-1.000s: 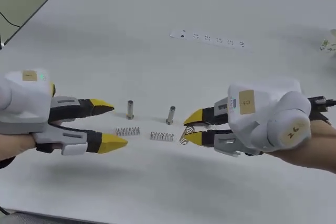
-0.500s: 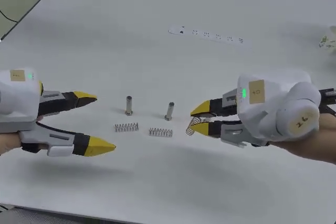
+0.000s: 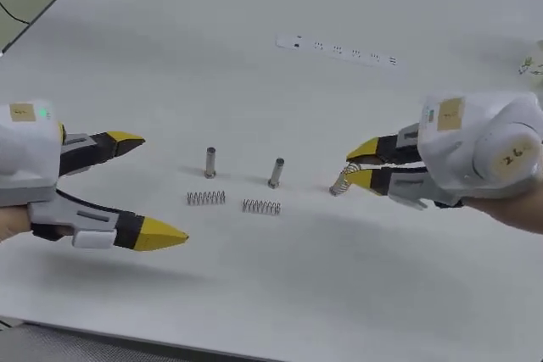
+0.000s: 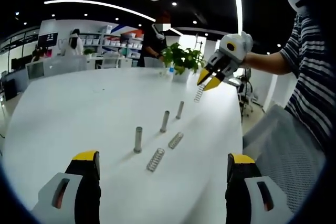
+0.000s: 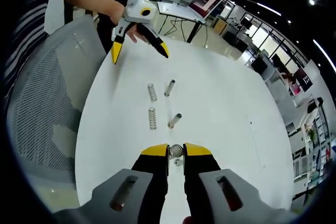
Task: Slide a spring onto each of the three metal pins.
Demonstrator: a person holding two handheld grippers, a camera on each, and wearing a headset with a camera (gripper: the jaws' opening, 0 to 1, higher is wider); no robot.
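Observation:
Two short metal pins (image 3: 210,161) (image 3: 276,172) stand upright on the white table (image 3: 254,82). The left gripper view shows three pins in a row (image 4: 138,139) (image 4: 165,121) (image 4: 180,109). Two loose springs (image 3: 206,198) (image 3: 261,207) lie just in front of the pins. My right gripper (image 3: 358,167) is shut on a third spring (image 3: 342,182), which hangs from its tips just right of the pins and above the table. My left gripper (image 3: 148,186) is wide open and holds nothing, left of the pins. The held spring (image 5: 176,150) sits between the yellow tips.
A white power strip (image 3: 344,52) lies farther back on the table. A grey mesh chair (image 5: 47,87) stands at the table's near edge. A potted plant (image 4: 181,59) and people stand far off in the room.
My right gripper has moved right and away from the pins, carrying the spring off the table. My left gripper has drawn back to the left, with its jaws spread wider.

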